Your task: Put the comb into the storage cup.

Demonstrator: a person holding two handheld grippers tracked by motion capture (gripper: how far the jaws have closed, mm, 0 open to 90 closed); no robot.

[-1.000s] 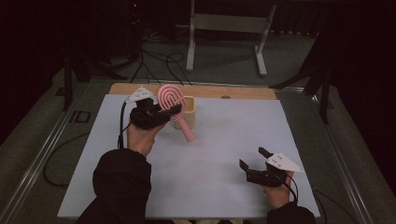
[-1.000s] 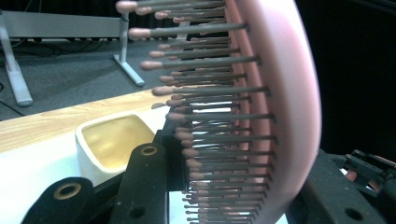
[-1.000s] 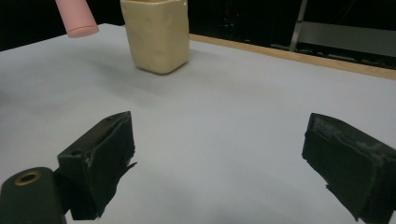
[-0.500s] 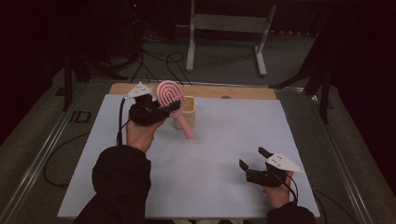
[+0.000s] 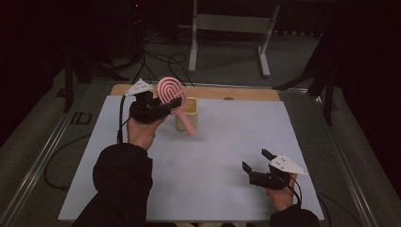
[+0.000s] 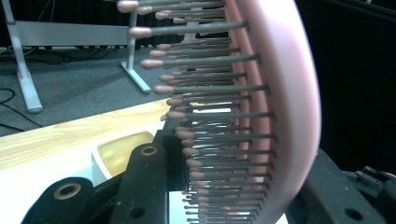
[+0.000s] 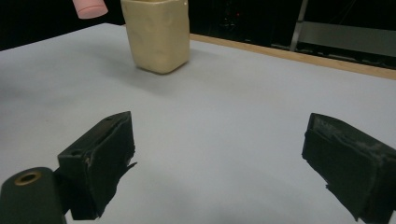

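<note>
A pink hairbrush (image 5: 172,97) is held in the air by my left gripper (image 5: 168,105), which is shut on its round head; the handle slants down to the right in front of a cream square cup (image 5: 187,114). In the left gripper view the brush's bristles (image 6: 219,116) sit between the black jaws, and the cup (image 6: 119,151) lies below. My right gripper (image 5: 257,162) rests low over the white mat near the front right, open, with nothing between its fingers. In the right gripper view the cup (image 7: 156,35) stands ahead and the brush's handle tip (image 7: 89,8) hangs at top left.
The white mat (image 5: 222,142) covers a wooden table whose bare strip (image 5: 246,93) shows at the back. Beyond the table stand a white metal frame (image 5: 227,28) and cables (image 5: 156,59) on the dark floor. A metal rail (image 5: 42,151) runs along the left.
My left gripper has lifted the brush slightly up and back, so its handle hangs over the cup's front. The right gripper has stayed in place.
</note>
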